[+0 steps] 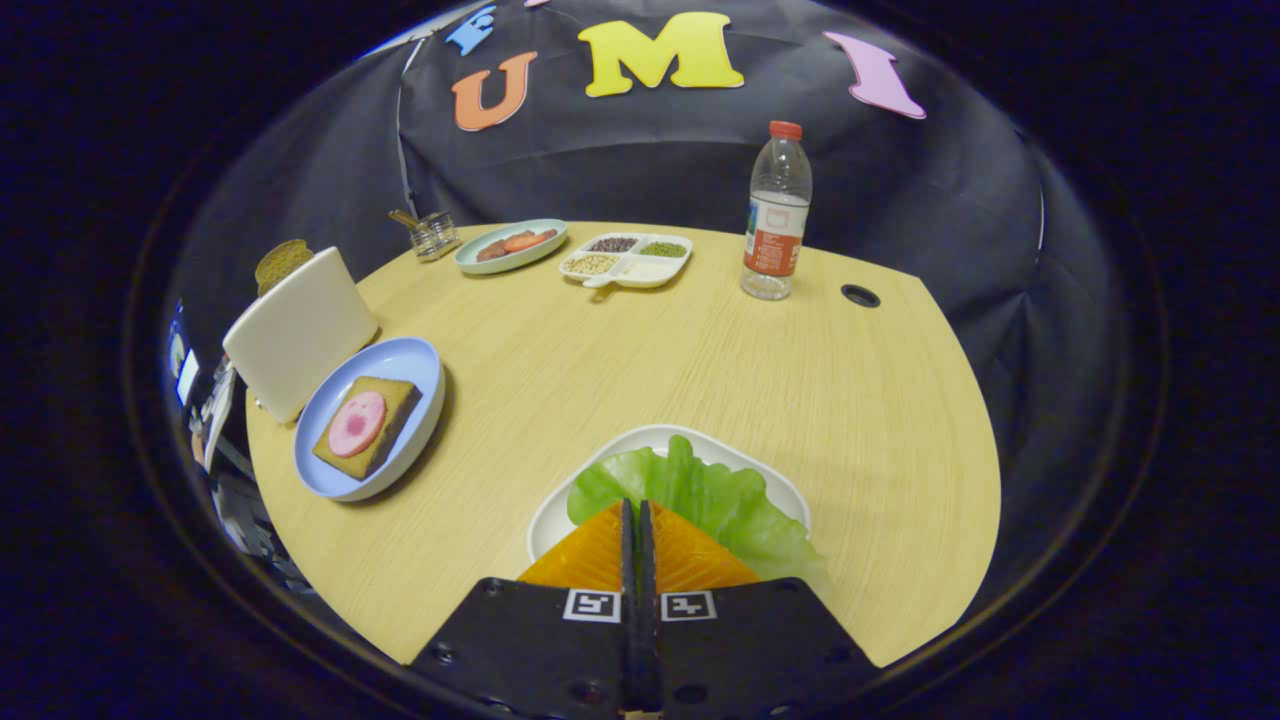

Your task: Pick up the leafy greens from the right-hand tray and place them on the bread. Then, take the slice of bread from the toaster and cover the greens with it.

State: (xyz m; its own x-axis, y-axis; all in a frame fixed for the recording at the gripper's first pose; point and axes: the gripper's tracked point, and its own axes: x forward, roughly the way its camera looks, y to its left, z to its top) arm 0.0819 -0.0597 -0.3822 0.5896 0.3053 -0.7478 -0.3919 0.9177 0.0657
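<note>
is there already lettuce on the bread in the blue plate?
No. The bread on the blue plate carries only a pink round slice; the lettuce lies on the white tray beneath the closed jaws.

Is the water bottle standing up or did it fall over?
Standing up. The bottle stands on the table with its red cap on top, far beyond the closed gripper.

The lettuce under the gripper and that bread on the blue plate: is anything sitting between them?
No. The gripper view shows only bare wooden table between the lettuce and the blue plate holding the bread. The gripper sits shut over the lettuce.
</note>
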